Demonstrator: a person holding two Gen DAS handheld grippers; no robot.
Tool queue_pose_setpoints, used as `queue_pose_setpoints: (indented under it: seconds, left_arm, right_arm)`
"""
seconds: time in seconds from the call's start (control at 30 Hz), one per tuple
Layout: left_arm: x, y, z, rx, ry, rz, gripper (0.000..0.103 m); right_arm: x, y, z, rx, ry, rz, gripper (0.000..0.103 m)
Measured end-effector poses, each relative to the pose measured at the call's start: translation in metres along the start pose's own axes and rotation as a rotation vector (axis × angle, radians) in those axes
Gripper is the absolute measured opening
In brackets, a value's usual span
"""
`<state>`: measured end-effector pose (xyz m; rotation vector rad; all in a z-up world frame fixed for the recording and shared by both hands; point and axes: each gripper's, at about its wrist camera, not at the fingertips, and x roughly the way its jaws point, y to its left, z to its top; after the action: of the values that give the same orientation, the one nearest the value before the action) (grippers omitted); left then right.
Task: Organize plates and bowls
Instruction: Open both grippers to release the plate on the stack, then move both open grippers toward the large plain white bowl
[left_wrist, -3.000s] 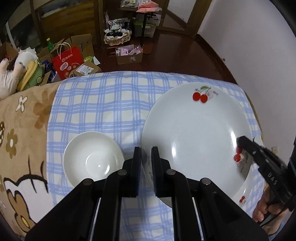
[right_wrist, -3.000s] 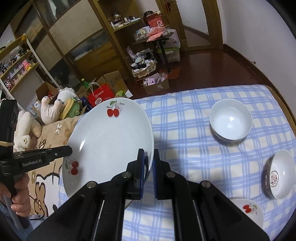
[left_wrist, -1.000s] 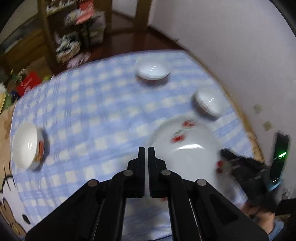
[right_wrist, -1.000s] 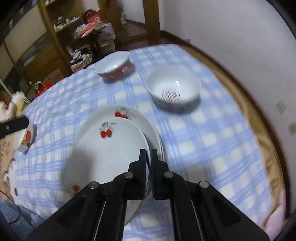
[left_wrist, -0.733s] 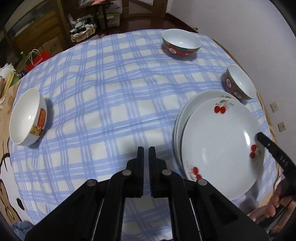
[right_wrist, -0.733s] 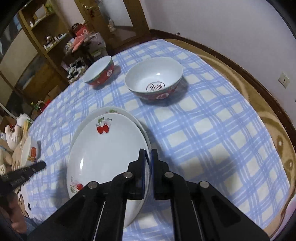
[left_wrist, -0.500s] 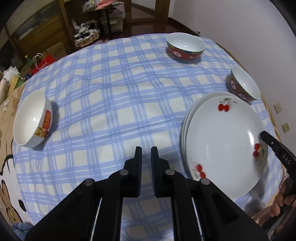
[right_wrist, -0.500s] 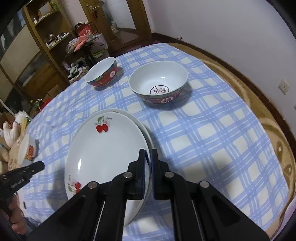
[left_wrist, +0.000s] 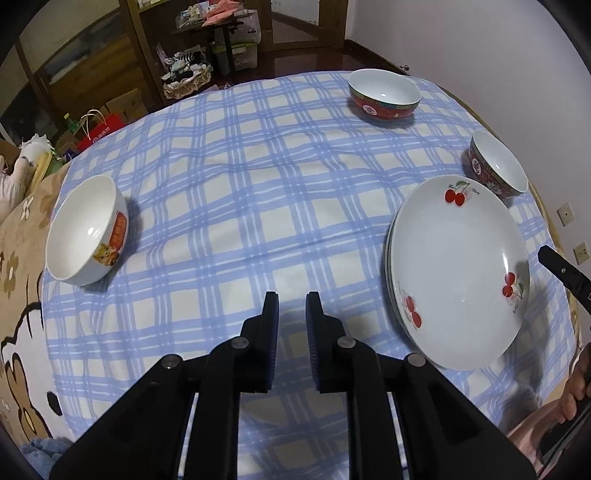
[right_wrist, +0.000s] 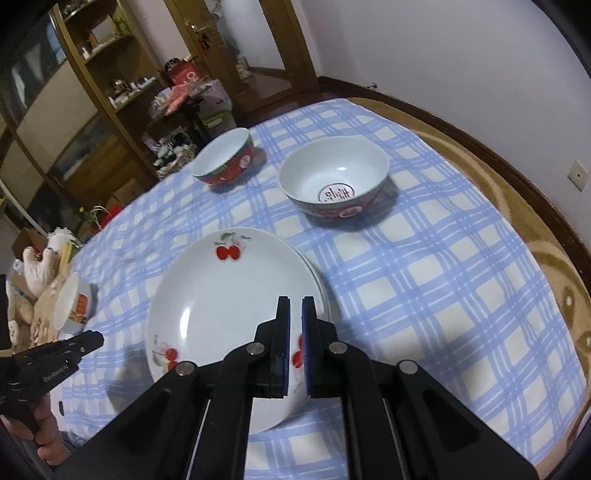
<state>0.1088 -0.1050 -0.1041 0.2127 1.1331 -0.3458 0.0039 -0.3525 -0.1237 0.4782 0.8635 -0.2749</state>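
Pointing steeply down over the checked cloth (left_wrist: 236, 192), the left gripper (left_wrist: 291, 306) has its jaws opening, with nothing between them. The right gripper (right_wrist: 294, 314), also angled down, is clamped on the near rim of the top plate (right_wrist: 229, 295), which lies on another plate near the table's right edge. A hand (right_wrist: 48, 432) shows at that view's lower left. Two red bowls (right_wrist: 227, 157) (right_wrist: 334, 181) sit beyond the plates; a white bowl (left_wrist: 86, 230) sits at the left edge.

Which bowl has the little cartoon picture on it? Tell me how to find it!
Start at the blue checked tablecloth and go to the side away from the stacked cherry plates. There a white bowl sits alone; unlike the two red-sided bowls, it has an orange cartoon label.
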Motion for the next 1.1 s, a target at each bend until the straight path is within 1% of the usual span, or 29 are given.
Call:
queue_pose_setpoints:
  seconds: [0.03,0.07,0.1,0.13,0.17,0.2,0.23,0.3,0.33,0.43,0.5,0.53,0.57,0.6,0.63,0.67,0.7,0.77,0.83,0.97,1.1]
  left_arm:
    - [-0.001,0.001,-0.001,-0.003,0.0,0.001,0.016]
    - [-0.003,0.002,-0.001,-0.004,-0.001,0.003,0.017]
    - [-0.006,0.003,-0.002,-0.004,-0.004,0.005,0.019]
    - [-0.008,0.003,-0.002,-0.005,-0.01,0.005,0.022]
    - [-0.012,0.004,-0.003,-0.008,-0.016,0.003,0.024]
    - [-0.015,0.005,-0.003,-0.012,-0.023,0.002,0.026]
    - [-0.017,0.006,-0.003,-0.016,-0.029,0.002,0.03]
    - [-0.024,0.007,-0.004,-0.01,-0.044,0.003,0.035]
    - [-0.028,0.007,-0.004,-0.006,-0.053,0.009,0.04]
    - [-0.039,0.009,-0.005,-0.002,-0.081,0.018,0.05]
    - [-0.047,0.012,-0.005,-0.003,-0.1,0.021,0.053]
    - [-0.05,0.013,-0.006,-0.002,-0.108,0.024,0.054]
    - [-0.055,0.014,-0.007,0.001,-0.116,0.028,0.058]
    - [-0.058,0.015,-0.008,0.001,-0.122,0.03,0.062]
    - [-0.062,0.016,-0.009,0.003,-0.133,0.031,0.071]
    - [-0.068,0.017,-0.01,0.007,-0.152,0.039,0.078]
    - [-0.072,0.018,-0.011,0.009,-0.164,0.048,0.079]
    - [-0.081,0.02,-0.013,0.018,-0.194,0.076,0.084]
    - [-0.087,0.023,-0.014,0.021,-0.199,0.099,0.089]
    - [-0.098,0.035,-0.014,-0.002,-0.202,0.103,0.09]
    - [-0.109,0.048,-0.015,-0.008,-0.208,0.121,0.09]
  right_arm:
    - [0.0,0.0,0.0,0.0,0.003,-0.003,0.014]
    - [-0.001,0.0,0.0,0.003,0.004,-0.008,0.027]
    - [-0.002,0.0,-0.001,0.007,0.002,-0.009,0.034]
    - [-0.005,0.0,-0.001,0.009,-0.005,-0.012,0.046]
    - [-0.006,-0.001,-0.002,0.01,-0.012,-0.015,0.05]
    - [-0.009,-0.001,-0.002,0.009,-0.022,-0.017,0.05]
    - [-0.011,-0.001,-0.002,0.009,-0.027,-0.018,0.053]
    - [-0.015,-0.002,-0.002,0.018,-0.036,-0.014,0.061]
    - [-0.016,-0.003,-0.002,0.023,-0.042,-0.011,0.065]
    - [-0.021,-0.005,-0.003,0.037,-0.052,-0.002,0.068]
    - [-0.023,-0.006,-0.004,0.043,-0.055,-0.002,0.077]
    - [-0.025,-0.006,-0.004,0.044,-0.06,-0.007,0.083]
    - [-0.027,-0.005,-0.005,0.041,-0.067,-0.016,0.088]
    - [-0.029,-0.003,-0.006,0.036,-0.074,-0.025,0.09]
    - [-0.032,-0.002,-0.006,0.028,-0.083,-0.029,0.092]
    - [-0.034,-0.001,-0.006,0.023,-0.089,-0.027,0.093]
    - [-0.037,0.001,-0.006,0.019,-0.095,-0.024,0.095]
    - [-0.043,0.005,-0.007,0.007,-0.115,-0.021,0.103]
    - [-0.048,0.01,-0.006,-0.015,-0.133,-0.023,0.103]
    - [-0.054,0.024,-0.006,-0.062,-0.145,-0.029,0.103]
    - [-0.06,0.04,-0.006,-0.093,-0.161,-0.01,0.103]
